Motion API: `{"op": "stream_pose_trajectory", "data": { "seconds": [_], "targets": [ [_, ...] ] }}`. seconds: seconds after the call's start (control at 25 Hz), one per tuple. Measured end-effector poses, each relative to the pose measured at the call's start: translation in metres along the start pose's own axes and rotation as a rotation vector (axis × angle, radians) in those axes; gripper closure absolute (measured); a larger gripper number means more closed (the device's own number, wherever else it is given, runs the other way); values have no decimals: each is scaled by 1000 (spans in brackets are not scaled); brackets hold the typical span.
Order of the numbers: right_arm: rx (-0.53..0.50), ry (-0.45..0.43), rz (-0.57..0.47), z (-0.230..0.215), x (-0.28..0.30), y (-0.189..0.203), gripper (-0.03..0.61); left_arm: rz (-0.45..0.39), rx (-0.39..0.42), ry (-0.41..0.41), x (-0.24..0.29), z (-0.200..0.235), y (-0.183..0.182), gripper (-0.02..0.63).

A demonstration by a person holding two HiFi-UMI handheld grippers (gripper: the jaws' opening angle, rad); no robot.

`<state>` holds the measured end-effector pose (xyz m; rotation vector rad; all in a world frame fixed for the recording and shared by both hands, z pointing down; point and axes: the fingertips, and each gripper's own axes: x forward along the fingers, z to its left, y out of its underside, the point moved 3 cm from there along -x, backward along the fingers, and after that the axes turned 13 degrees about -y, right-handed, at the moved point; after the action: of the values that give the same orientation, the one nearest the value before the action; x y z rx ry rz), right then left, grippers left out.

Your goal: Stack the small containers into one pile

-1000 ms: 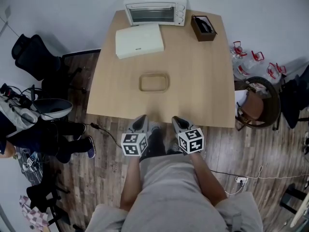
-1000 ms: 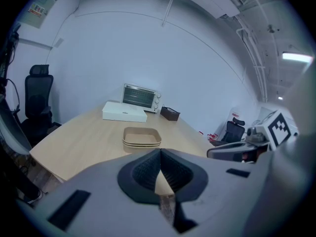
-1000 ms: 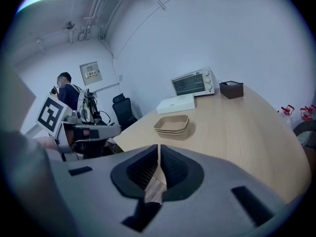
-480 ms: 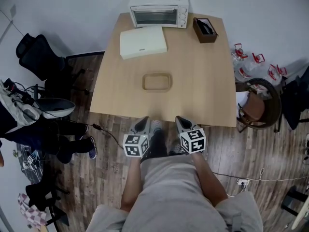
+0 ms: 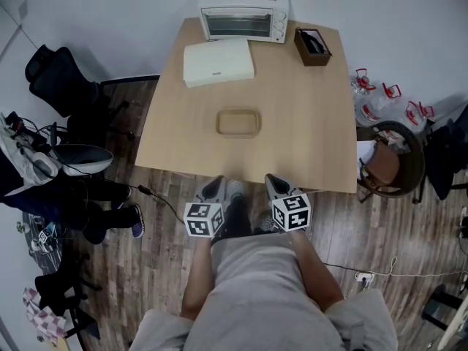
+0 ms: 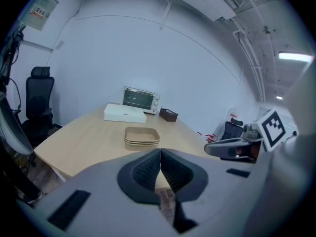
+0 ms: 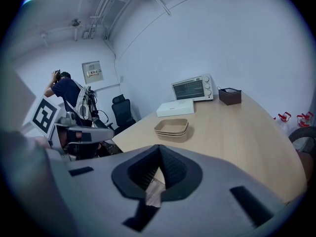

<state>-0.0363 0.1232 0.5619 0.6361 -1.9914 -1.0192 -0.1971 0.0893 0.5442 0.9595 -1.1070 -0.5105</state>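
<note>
containers [image 5: 238, 122] nested in one pile mid-bench [image 5: 314, 123], at 12 o'clock of left gripper [image 5: 213, 187] and right gripper [image 5: 272, 185], both jaws pressed together and empty off the near edge; risk: a careless reach could nudge the light pile askew.

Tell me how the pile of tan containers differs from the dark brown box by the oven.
The pile of tan containers is light, wide and shallow with rounded corners; the dark brown box is narrower with square corners. The pile sits mid-table; the box stands at the far edge beside the toaster oven. The pile looks empty on top; something dark lies in the box. Both are open-topped, on the table.
</note>
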Motion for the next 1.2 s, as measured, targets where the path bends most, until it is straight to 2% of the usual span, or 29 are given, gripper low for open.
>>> {"op": "stream_pose_trajectory", "data": {
  "seconds": [0.56,1.2],
  "targets": [
    [2,8,-15,-7,-10,1,574,2,20,25,6,-16,0,609],
    [-12,-20,-10,2,-7,1,574,2,16,18,1,-12,2,609]
  ]
}}
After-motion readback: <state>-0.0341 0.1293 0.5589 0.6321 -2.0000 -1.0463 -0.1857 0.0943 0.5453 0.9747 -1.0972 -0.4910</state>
